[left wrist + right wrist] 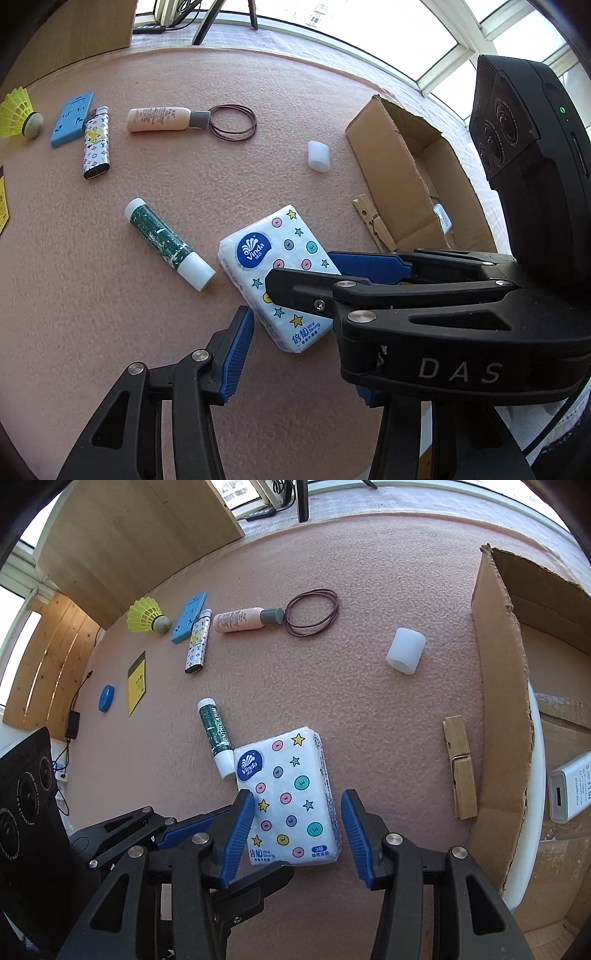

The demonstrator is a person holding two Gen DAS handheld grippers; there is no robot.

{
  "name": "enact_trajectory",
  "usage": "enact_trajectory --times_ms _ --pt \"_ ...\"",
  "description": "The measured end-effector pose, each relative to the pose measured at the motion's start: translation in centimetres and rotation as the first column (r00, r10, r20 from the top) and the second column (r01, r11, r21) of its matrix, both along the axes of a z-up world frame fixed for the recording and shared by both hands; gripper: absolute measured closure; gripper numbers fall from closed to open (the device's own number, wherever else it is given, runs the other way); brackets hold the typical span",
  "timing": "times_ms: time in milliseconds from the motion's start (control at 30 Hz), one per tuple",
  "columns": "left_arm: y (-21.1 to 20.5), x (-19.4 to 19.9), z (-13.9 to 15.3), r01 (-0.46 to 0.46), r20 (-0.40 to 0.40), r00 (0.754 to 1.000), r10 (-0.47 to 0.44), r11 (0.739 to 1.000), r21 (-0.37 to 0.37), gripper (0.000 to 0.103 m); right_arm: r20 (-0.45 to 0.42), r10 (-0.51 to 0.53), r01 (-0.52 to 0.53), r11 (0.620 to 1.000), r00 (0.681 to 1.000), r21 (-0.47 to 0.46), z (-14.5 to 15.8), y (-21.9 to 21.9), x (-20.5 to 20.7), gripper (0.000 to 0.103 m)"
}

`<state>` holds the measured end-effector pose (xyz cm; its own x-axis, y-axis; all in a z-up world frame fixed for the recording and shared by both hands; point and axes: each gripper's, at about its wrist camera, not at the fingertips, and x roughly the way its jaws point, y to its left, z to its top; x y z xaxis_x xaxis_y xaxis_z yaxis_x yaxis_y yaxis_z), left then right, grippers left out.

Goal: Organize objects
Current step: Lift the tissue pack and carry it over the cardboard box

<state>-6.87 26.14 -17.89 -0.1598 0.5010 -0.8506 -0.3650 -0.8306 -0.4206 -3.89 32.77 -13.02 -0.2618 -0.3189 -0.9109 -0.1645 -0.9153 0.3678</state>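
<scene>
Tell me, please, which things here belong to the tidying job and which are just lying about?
Job: tissue pack, cardboard box, white adapter inside it, clothespin, balm stick, white cap, lighter, lotion bottle.
Lying about: wooden board, power strip beyond the table.

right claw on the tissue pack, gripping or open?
Open. The right claw straddles the tissue pack, which lies flat on the table; a gap shows beside its right pad.

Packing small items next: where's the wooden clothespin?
In the right wrist view, the clothespin lies on the pink mat, right of the tissue pack, against the cardboard box.
</scene>
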Motion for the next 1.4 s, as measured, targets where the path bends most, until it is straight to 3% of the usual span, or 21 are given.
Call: enact_trajectory --times_ms 233,433,600,800,1033,1400 --pt "0.4 -0.1 0.6 0.006 -0.013 1.0 -0.006 1.0 0.014 0.053 -0.006 -0.027 0.027 0.999 1.0 -0.029 0.0 0.1 0.6 0.062" --pt "2.0 1.0 3.7 0.046 -0.097 0.994 -0.045 0.999 0.014 0.053 -0.076 -0.085 0.083 0.996 0.993 -0.035 2.7 1.0 2.2 0.062" --pt "4.5 1.6 6.9 0.125 -0.165 0.979 -0.118 0.992 0.028 0.053 -0.15 -0.147 0.144 0.989 0.978 -0.033 5.9 3.0 4.3 0.062" --pt "9.4 3.1 8.6 0.237 -0.199 0.954 -0.223 0.97 0.05 0.053 -0.201 -0.232 0.239 0.971 0.952 0.008 8.4 6.4 7.8 0.062" --pt "14.5 5.2 8.3 0.345 -0.194 0.924 -0.33 0.937 0.052 0.052 -0.208 -0.344 0.355 0.935 0.916 0.02 8.3 9.6 12.1 0.062" --pt "18.5 5.9 7.5 0.411 -0.196 0.896 -0.398 0.911 0.031 0.052 -0.195 -0.436 0.448 0.894 0.878 0.017 7.5 12.8 14.6 0.062"
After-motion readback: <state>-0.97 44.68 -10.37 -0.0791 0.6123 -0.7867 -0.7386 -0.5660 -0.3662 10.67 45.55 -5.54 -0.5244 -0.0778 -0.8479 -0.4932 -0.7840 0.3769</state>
